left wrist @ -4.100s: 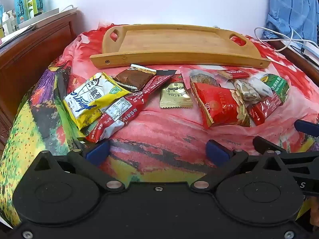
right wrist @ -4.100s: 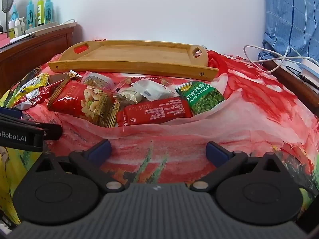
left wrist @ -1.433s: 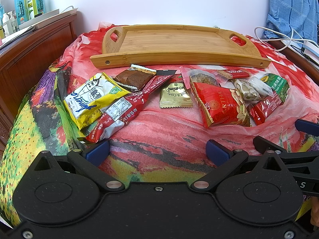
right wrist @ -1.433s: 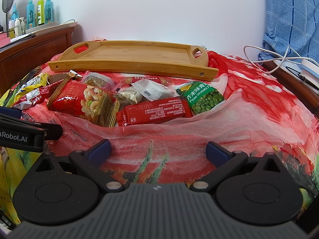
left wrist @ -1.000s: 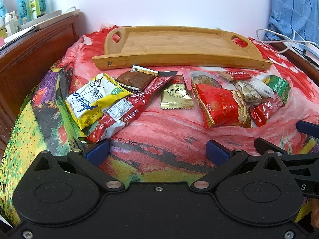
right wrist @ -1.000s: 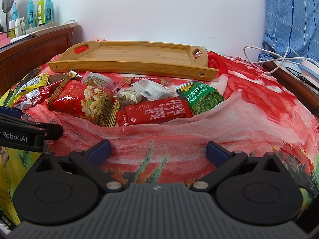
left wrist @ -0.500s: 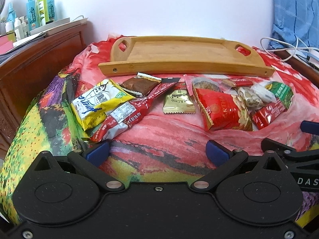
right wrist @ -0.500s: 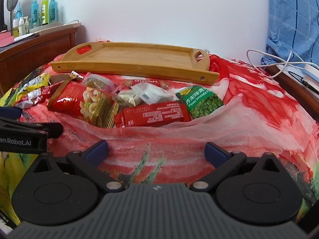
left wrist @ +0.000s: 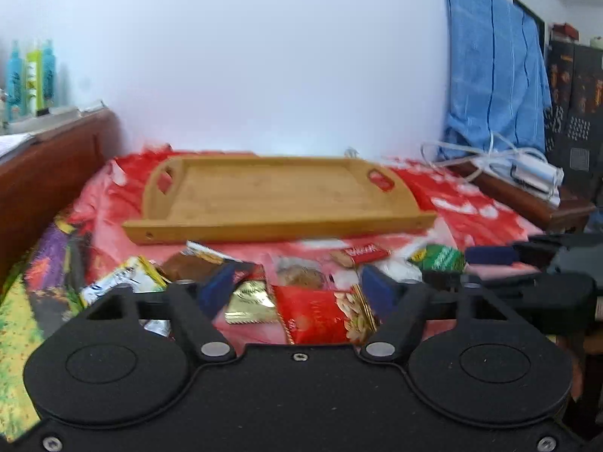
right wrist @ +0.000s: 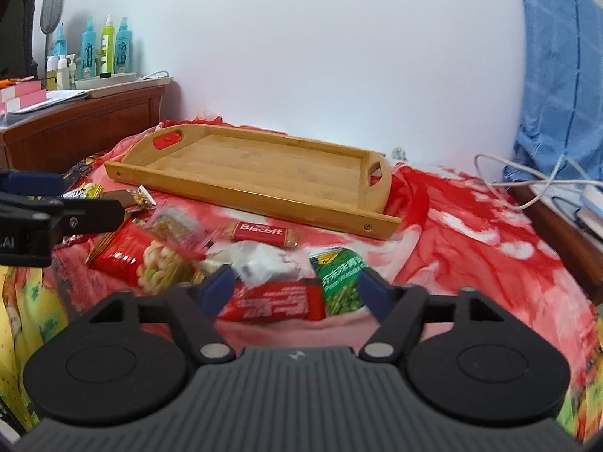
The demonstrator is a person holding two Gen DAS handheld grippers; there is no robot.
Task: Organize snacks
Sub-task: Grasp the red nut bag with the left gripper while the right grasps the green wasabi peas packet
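An empty bamboo tray (left wrist: 279, 226) (right wrist: 264, 167) lies at the back of the bed. Several snack packets lie in front of it. My left gripper (left wrist: 299, 290) is open above the red nut packet (left wrist: 320, 318) and gold candy packet (left wrist: 248, 301). A yellow packet (left wrist: 124, 282) and brown bar (left wrist: 188, 265) lie to its left. My right gripper (right wrist: 294, 288) is open above the long red bar (right wrist: 271, 301), white packet (right wrist: 260, 260) and green peas packet (right wrist: 339, 275). A Biscoff packet (right wrist: 262, 232) lies beyond.
A wooden dresser (right wrist: 83, 128) with bottles (right wrist: 105, 49) stands at the left. A white cable (right wrist: 527, 184) and a wooden ledge (left wrist: 527, 203) are at the right, with blue cloth (left wrist: 493, 83) hanging behind. The bed cover (right wrist: 471, 248) is red and wrinkled.
Both grippers have risen and moved forward over the snack packets. Both views now sit higher and closer to the tray. Nothing has been picked up.
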